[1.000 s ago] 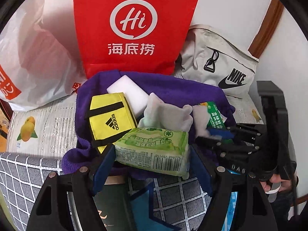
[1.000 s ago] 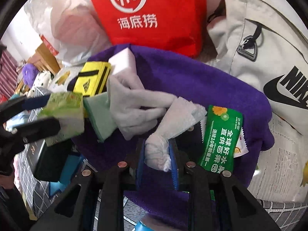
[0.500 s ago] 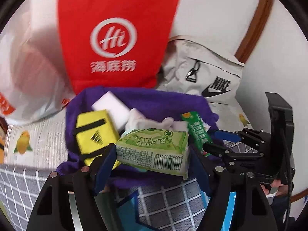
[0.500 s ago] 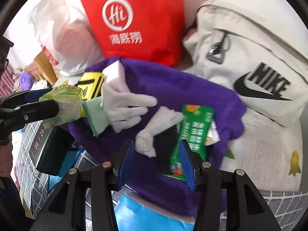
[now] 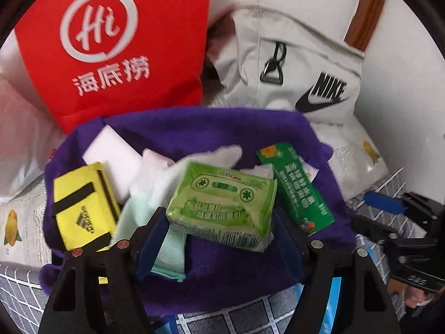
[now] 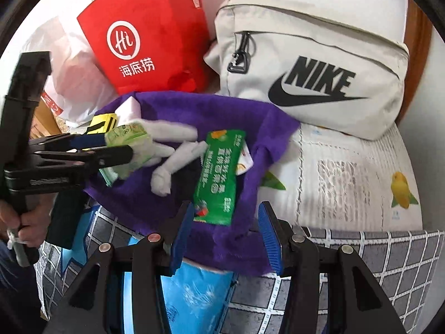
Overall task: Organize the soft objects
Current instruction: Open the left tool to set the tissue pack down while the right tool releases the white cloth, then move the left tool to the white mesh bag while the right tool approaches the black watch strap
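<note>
My left gripper (image 5: 219,239) is shut on a green tissue pack (image 5: 222,206) and holds it just above the purple towel (image 5: 194,128). On the towel lie a yellow Adidas pouch (image 5: 80,206), a white sponge block (image 5: 111,153), a white glove (image 6: 172,150), a pale green cloth (image 5: 167,253) and a green sachet (image 6: 222,172). My right gripper (image 6: 226,233) stands open at the towel's near edge. The sachet's lower end lies between its blue pads without touching them. The right wrist view shows the left gripper (image 6: 119,146) with the pack from the side.
A red paper bag (image 5: 111,41) and a beige Nike bag (image 5: 306,69) stand behind the towel, and a white plastic bag (image 6: 69,69) lies to the left. A lemon-print sheet (image 6: 347,181) lies to the right. A grid-pattern cloth (image 6: 361,250) and a blue packet (image 6: 194,286) are in front.
My right gripper has let go of the white glove, opened wider and drawn back to the right. My left gripper has carried the tissue pack further in over the towel.
</note>
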